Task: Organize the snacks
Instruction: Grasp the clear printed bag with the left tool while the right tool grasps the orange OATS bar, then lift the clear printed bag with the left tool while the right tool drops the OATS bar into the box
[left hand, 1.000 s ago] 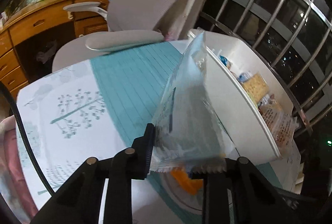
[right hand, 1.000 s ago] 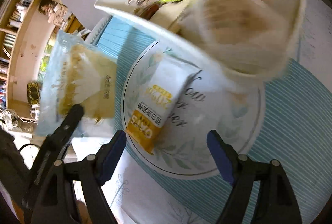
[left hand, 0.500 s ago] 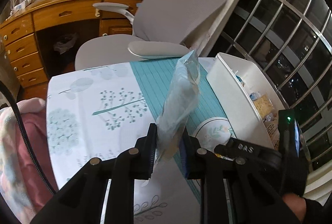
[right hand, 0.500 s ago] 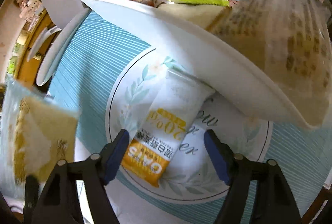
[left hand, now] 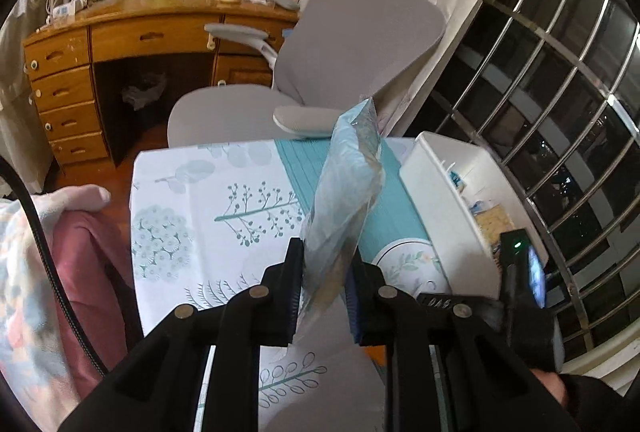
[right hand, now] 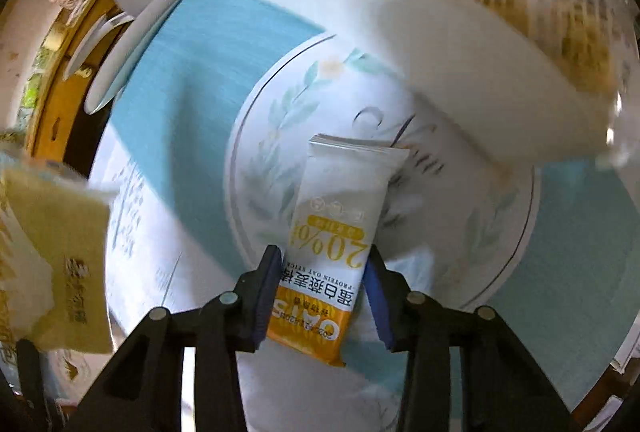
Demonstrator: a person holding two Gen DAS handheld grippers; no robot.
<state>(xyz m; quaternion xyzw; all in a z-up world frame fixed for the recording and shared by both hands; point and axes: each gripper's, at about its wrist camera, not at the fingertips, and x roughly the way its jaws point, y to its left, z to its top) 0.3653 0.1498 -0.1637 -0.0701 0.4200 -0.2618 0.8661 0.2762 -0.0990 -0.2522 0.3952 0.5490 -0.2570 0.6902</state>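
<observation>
While the left gripper (left hand: 323, 288) pinched a crinkly clear cake packet (left hand: 344, 200) upright above the leaf-printed tablecloth (left hand: 200, 216), the right gripper (right hand: 322, 296) had its blue pads closed against a flat, glossy white-and-orange oat bar (right hand: 334, 252) lying on the round placemat (right hand: 500, 232) beside the white plastic bin (right hand: 440, 44) of wrapped snacks.

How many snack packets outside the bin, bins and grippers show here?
Snack packets outside the bin: 2 (pale blue clear-wrapped cake packet, white and orange oat bar)
White plastic bin: 1
Grippers: 2 (left gripper, right gripper)
Total: 5
</observation>
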